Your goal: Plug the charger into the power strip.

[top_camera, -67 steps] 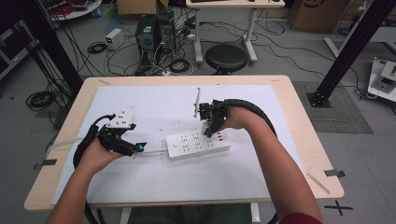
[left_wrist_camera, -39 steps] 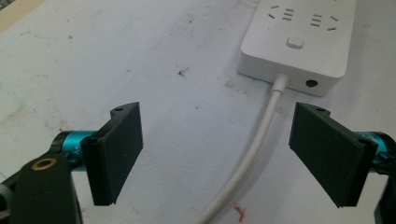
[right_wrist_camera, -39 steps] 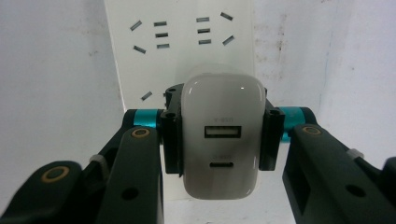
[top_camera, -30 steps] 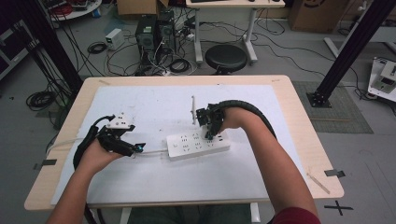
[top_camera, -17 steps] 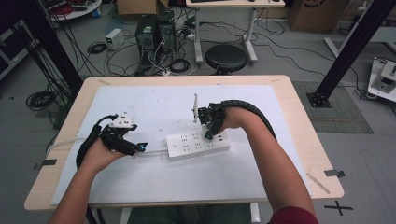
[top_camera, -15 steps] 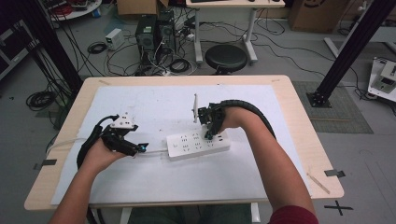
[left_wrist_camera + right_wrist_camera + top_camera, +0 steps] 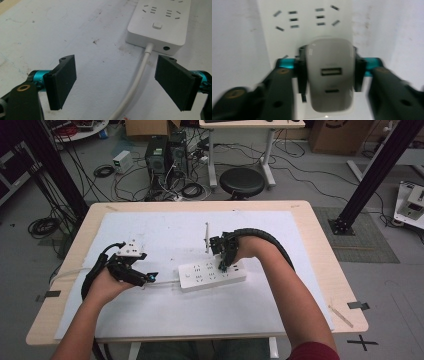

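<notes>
The right gripper (image 7: 328,72) is clamped on a grey USB charger (image 7: 329,75), one jaw on each side, held over the white power strip (image 7: 212,274) lying mid-table on the white mat (image 7: 165,235). The left gripper (image 7: 125,80) has its jaws wide apart, straddling the strip's white cable (image 7: 136,82). No readable brand or lettering shows on charger or strip.

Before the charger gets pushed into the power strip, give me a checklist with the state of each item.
1. Right gripper shut on the charger: ok.
2. Charger over the power strip: ok.
3. Prongs lined up with a socket: cannot tell, hidden under the charger.
4. Left gripper bracing the strip: not ok, open, jaws either side of the cord, touching nothing.
5. Sockets ahead free: ok.
</notes>
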{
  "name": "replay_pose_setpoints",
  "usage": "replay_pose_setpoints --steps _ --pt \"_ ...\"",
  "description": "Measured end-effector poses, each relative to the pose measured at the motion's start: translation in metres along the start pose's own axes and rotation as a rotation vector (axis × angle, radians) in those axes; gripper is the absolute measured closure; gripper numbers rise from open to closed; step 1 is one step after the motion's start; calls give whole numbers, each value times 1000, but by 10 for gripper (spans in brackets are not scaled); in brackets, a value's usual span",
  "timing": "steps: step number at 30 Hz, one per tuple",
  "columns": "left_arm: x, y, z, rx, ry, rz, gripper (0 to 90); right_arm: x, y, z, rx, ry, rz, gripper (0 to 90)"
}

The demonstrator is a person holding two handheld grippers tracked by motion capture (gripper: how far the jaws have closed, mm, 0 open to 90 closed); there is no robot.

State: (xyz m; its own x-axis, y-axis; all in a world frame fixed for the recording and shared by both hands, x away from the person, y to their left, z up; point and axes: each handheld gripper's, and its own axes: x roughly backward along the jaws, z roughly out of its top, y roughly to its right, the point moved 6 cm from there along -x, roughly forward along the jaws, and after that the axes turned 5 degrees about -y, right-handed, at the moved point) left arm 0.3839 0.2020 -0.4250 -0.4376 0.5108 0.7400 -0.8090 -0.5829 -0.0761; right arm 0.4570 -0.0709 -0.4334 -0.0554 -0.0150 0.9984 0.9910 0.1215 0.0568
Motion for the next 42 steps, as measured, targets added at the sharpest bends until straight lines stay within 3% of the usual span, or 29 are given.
replay_pose_setpoints --steps 2,3,5,8,12,13,17,22,26,28,33,36,42 --pt "1 0 1 -3 4 -4 176 10 -2 0 -24 66 8 492" --pt "1 0 1 -3 5 -2 176 15 -3 -1 -52 88 -1 421" --pt "3 1 3 -3 13 1 176 24 -4 -3 -90 117 -19 389" --pt "6 0 7 -13 30 8 176 36 -10 -5 -139 209 -30 320" --pt "10 0 11 -20 58 12 175 42 -16 -7 -169 270 -44 291" --pt "11 0 14 -28 74 5 172 44 -22 -10 -202 314 -49 260" --pt "13 0 17 -26 112 -4 170 47 -28 -14 -268 406 -67 214" --pt "15 -2 19 -44 147 -10 164 53 -32 -25 -345 485 -127 204" --pt "17 -3 20 -50 176 -17 164 59 -35 -34 -396 543 -148 201" --pt "19 -5 20 -43 199 -23 164 64 -41 -47 -441 610 -168 198" --pt "20 -6 22 -47 234 -41 163 67 -50 -65 -480 672 -197 198" --pt "21 -3 23 -70 255 -68 163 66 -56 -81 -522 723 -204 198" --pt "14 -4 17 -53 264 -70 163 63 -62 -94 -552 753 -217 198"
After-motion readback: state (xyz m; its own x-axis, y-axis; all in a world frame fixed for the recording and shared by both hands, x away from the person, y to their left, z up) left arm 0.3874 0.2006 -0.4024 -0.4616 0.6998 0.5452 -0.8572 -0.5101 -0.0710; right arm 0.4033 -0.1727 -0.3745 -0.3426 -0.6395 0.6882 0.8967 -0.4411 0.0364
